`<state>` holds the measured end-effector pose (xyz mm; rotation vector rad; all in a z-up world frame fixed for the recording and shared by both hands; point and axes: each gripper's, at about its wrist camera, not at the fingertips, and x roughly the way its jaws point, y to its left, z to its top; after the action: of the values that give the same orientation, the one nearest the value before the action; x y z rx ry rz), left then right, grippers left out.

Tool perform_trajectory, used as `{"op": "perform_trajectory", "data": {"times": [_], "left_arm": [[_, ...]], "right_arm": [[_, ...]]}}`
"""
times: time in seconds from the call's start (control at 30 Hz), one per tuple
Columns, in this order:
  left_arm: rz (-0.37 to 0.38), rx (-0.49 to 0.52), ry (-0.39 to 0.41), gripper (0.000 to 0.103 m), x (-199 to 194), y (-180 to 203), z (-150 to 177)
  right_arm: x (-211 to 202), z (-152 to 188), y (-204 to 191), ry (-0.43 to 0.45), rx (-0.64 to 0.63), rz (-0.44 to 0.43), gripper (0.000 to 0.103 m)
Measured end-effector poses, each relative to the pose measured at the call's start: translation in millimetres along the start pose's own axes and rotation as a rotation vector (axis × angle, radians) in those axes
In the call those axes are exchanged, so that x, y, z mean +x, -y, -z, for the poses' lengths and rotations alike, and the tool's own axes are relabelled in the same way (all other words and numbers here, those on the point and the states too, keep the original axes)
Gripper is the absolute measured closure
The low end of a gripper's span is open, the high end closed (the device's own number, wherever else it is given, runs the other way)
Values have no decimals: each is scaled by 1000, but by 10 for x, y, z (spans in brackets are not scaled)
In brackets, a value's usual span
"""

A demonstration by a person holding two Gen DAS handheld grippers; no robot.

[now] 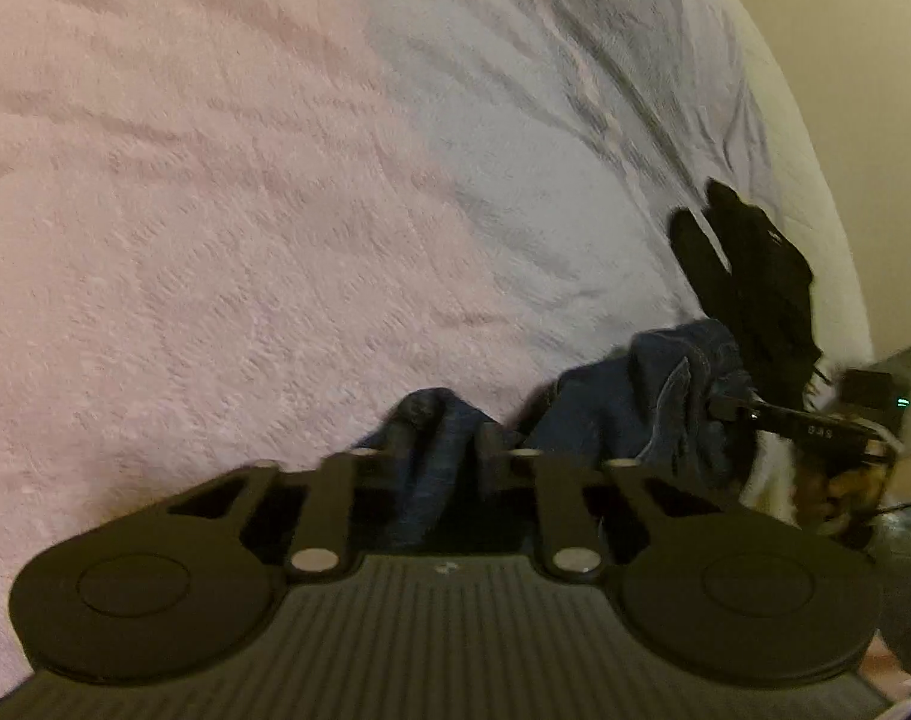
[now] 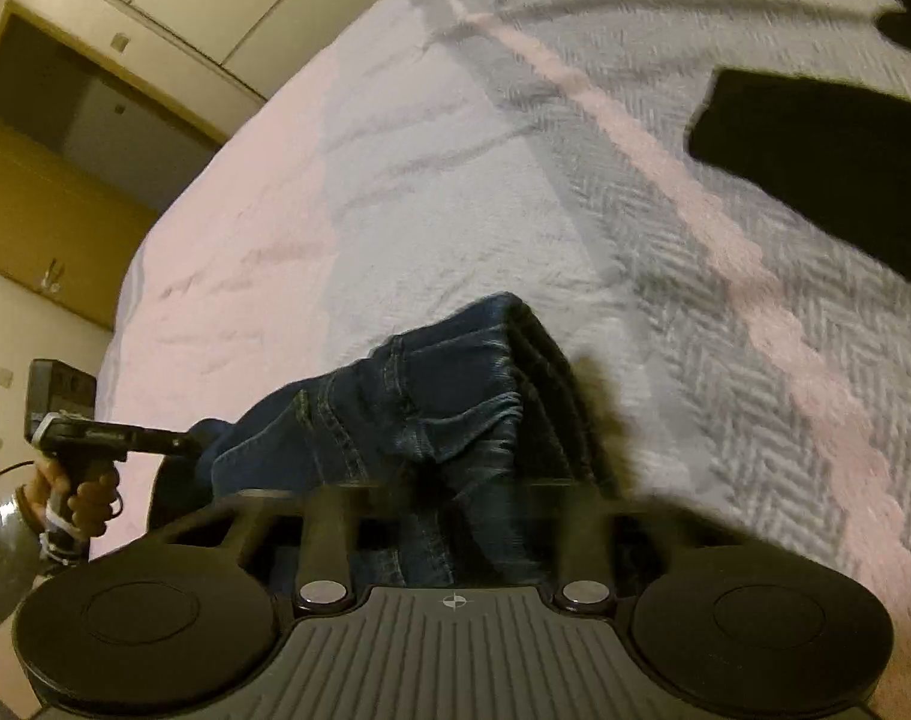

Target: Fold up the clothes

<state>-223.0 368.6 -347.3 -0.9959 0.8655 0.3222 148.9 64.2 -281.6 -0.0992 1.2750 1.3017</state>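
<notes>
Pointing steeply down at a bed, both grippers meet on a pair of blue jeans (image 2: 407, 414) that lies bunched at the lower middle of each view. In the right wrist view, a hand (image 2: 80, 501) at the lower left edge wraps around the handle of the left gripper (image 2: 182, 443), whose dark body reaches right so that its tip ends at the left edge of the denim. In the left wrist view, the right gripper (image 1: 719, 405) comes in from the right edge, with part of a hand (image 1: 839, 486) behind it, and its tip sits in the folds of the jeans at the right of the frame. No box, basket or other container shows; the jeans rest straight on the bedcover (image 1: 245, 210), which is pink on the left of that view and grey with a herringbone weave on the right. A black garment (image 1: 749, 276) lies on the grey part, just above the jeans at the right of the left wrist view, and fills the upper right corner of the right wrist view. Both pairs of tongs are drawn narrow, each pinching a fold of denim between its fingers (image 1: 491, 450). The right tongs' fingertips are blurred in their own view, with denim bulging up between them.
</notes>
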Motion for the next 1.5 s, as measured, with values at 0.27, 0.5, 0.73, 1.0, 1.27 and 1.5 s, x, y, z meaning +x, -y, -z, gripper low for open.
{"op": "perform_trajectory", "data": {"times": [0.27,0.5,0.73,1.0,1.27,1.5], "left_arm": [[-50,-99,262,101,-81,-111,301],[-40,-134,385,99,-281,-164,178],[-85,-111,366,98,-608,-105,521],[-252,-131,347,85,-846,-362,970],[-257,154,211,70,-722,-484,979],[-286,269,231,103,-715,-371,994]], "right_arm": [[-188,303,158,42,132,157,101],[-69,75,93,44,68,61,71],[-404,-12,304,163,197,-54,49],[-192,-45,388,112,196,47,49],[-154,-57,416,93,208,56,49],[-100,-110,305,94,138,66,96]]}}
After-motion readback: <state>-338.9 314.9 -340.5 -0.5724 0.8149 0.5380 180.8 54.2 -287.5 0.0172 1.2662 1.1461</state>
